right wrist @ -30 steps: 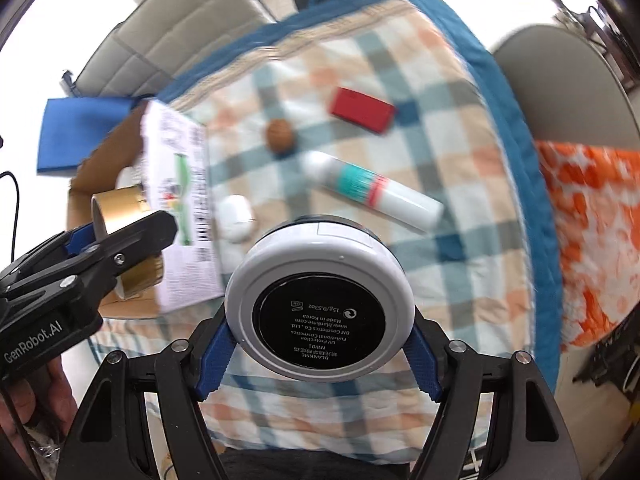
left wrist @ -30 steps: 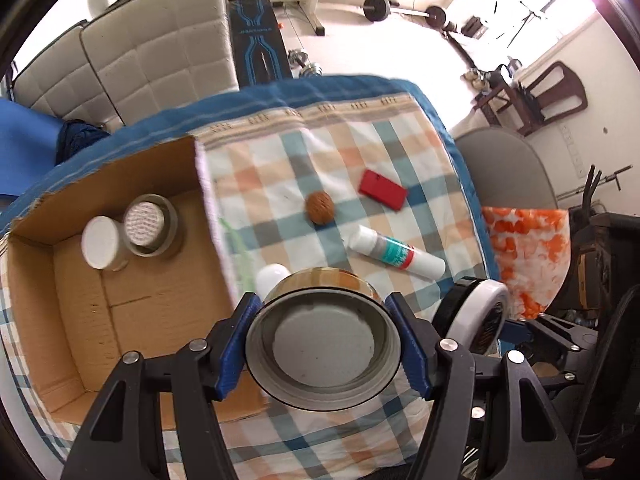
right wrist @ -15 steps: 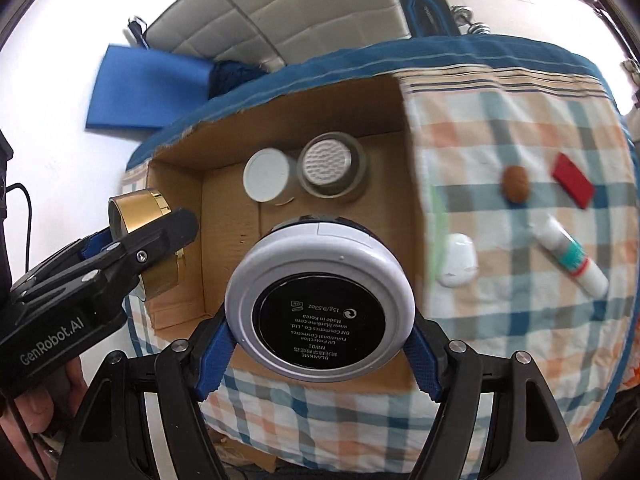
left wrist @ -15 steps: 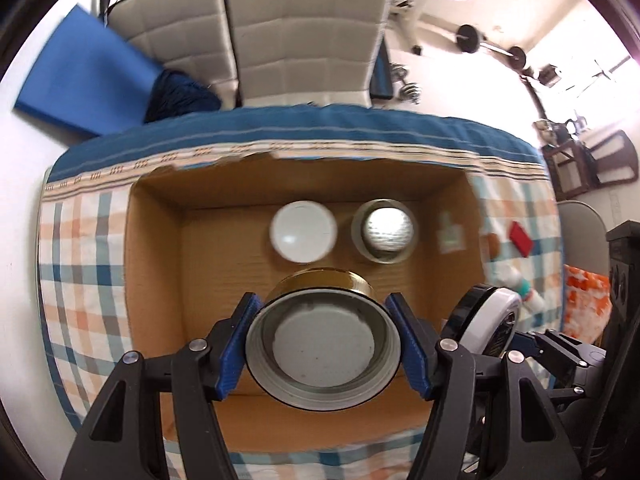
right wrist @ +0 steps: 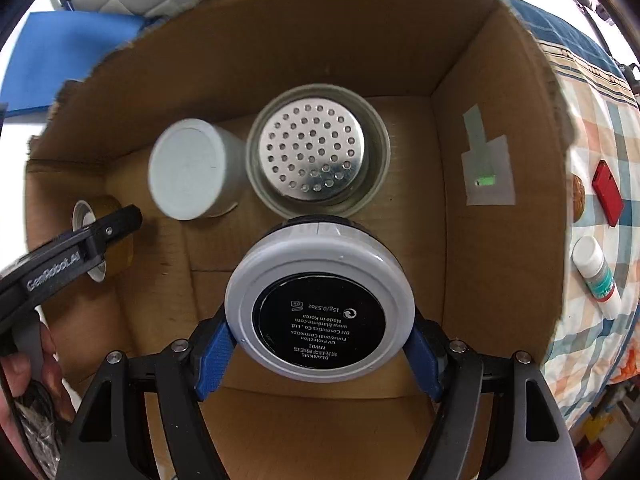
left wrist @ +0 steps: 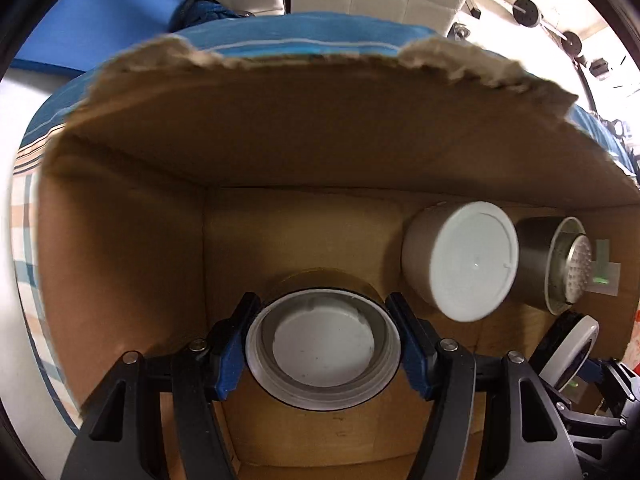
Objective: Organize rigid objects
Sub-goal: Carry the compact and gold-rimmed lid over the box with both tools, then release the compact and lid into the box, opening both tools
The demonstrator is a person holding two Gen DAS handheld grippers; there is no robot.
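Observation:
My left gripper (left wrist: 323, 350) is shut on a gold jar (left wrist: 323, 354) with a white base, held low inside the cardboard box (left wrist: 280, 144) near its left wall; the jar also shows in the right wrist view (right wrist: 106, 232). My right gripper (right wrist: 319, 330) is shut on a round white cosmetic compact (right wrist: 319, 308) with a black label, held inside the box (right wrist: 492, 92) just in front of a metal tin with a perforated top (right wrist: 316, 154). A white-lidded jar (right wrist: 188, 168) stands beside the tin.
On the checked cloth right of the box lie a red block (right wrist: 608, 192), a walnut (right wrist: 578, 196) and a white tube (right wrist: 596, 276). A taped label (right wrist: 486, 176) sits on the box's right wall. White chairs and a blue mat lie beyond.
Both grippers have moved from above the cloth to over the box and then down into it, each still holding its object. The box walls now surround both views.

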